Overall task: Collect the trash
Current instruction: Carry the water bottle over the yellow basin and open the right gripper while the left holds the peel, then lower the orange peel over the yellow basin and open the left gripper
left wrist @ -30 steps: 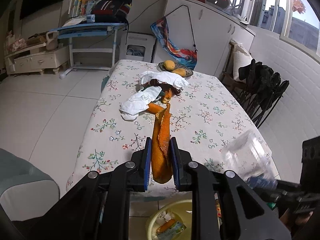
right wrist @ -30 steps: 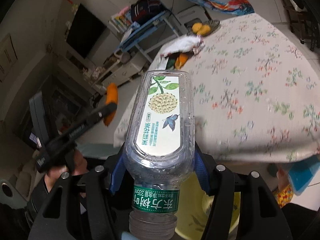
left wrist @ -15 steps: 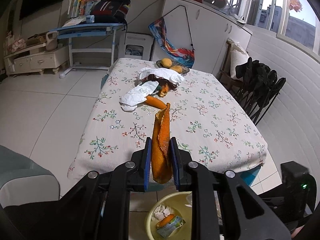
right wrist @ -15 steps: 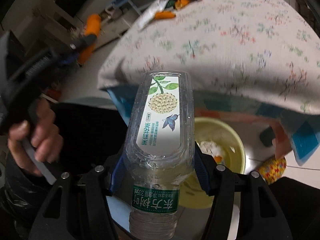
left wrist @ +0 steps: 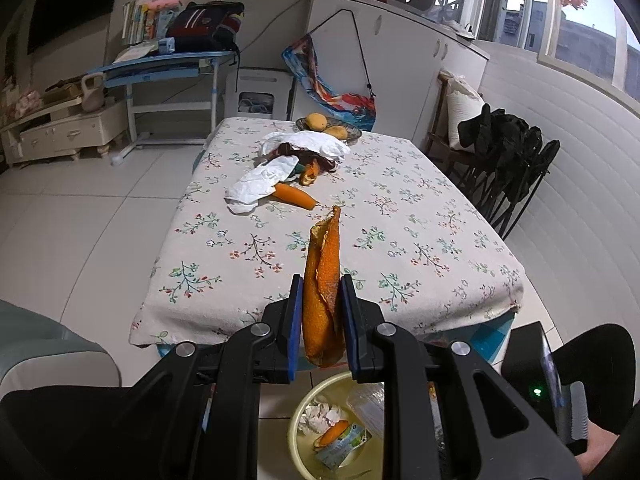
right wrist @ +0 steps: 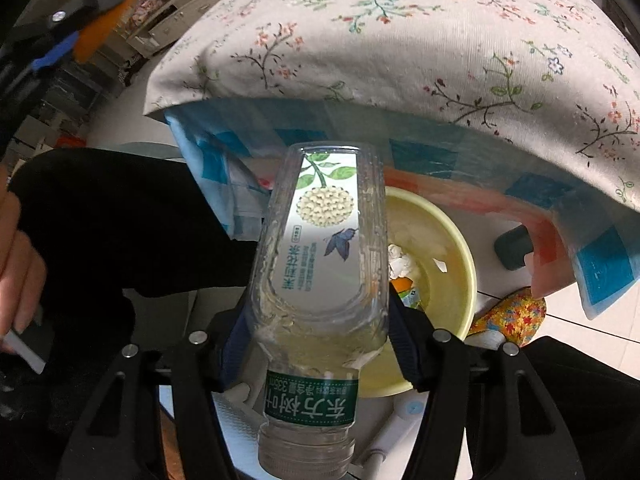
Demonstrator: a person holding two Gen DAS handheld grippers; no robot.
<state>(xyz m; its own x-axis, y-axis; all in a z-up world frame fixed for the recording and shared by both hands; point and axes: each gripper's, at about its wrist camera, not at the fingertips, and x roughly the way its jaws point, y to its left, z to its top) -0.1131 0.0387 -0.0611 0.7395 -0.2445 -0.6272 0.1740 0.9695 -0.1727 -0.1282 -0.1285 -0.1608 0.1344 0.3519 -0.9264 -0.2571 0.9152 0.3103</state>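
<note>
My left gripper [left wrist: 320,320] is shut on a long orange peel [left wrist: 323,280], held in front of the table's near edge, above a yellow bin [left wrist: 298,424] on the floor that holds tissues and a wrapper. My right gripper [right wrist: 320,320] is shut on an empty clear plastic bottle [right wrist: 320,264] with a green label, held over the same yellow bin [right wrist: 452,240] under the table edge. On the floral tablecloth [left wrist: 400,216] lie a carrot [left wrist: 295,196], crumpled white tissue [left wrist: 260,182] and a pile of peel and wrappers [left wrist: 308,152].
A fruit bowl [left wrist: 328,126] stands at the table's far end. Folded black chairs [left wrist: 508,168] stand at the right wall. A blue desk [left wrist: 168,68] and a low cabinet [left wrist: 64,128] are at the back left. A grey seat [left wrist: 48,356] is at my near left.
Both grippers pulled back from the table and dropped low. The right gripper swung the bottle down over the yellow bin. The left gripper still holds the peel.
</note>
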